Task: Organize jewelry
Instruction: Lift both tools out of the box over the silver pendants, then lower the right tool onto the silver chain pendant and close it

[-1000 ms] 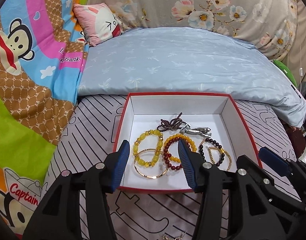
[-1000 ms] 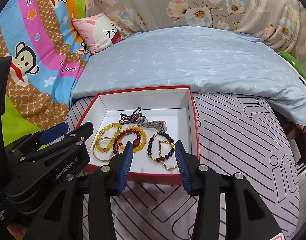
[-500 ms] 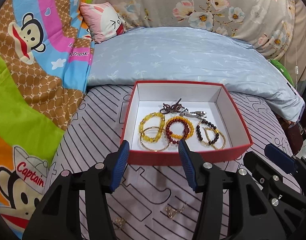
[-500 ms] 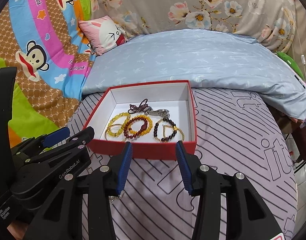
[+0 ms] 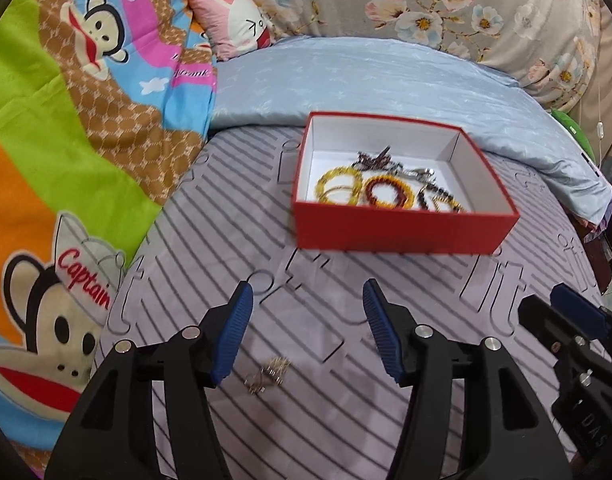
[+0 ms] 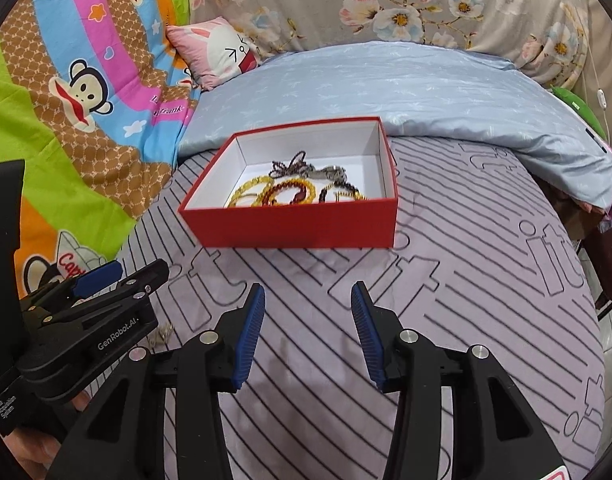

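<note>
Box: red box [image 5: 402,232] sits open-topped on the striped bed sheet [image 5: 346,400]; bead bracelets [image 5: 358,190] already gathered inside, likely the sorting spot
Loose piece: small gold chain [image 5: 268,374] lies on the sheet, well short of the box
Left gripper [image 5: 306,334]: jaws have just been opening; nothing between them; chain just beside the left pad, probably the next pick
Right gripper [image 6: 304,330]: jaws parted, empty, hovering over bare sheet

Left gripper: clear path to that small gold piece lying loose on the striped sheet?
Probably yes. The gold piece lies bare just below the left gripper, whose jaws have just been opening, empty.
</note>
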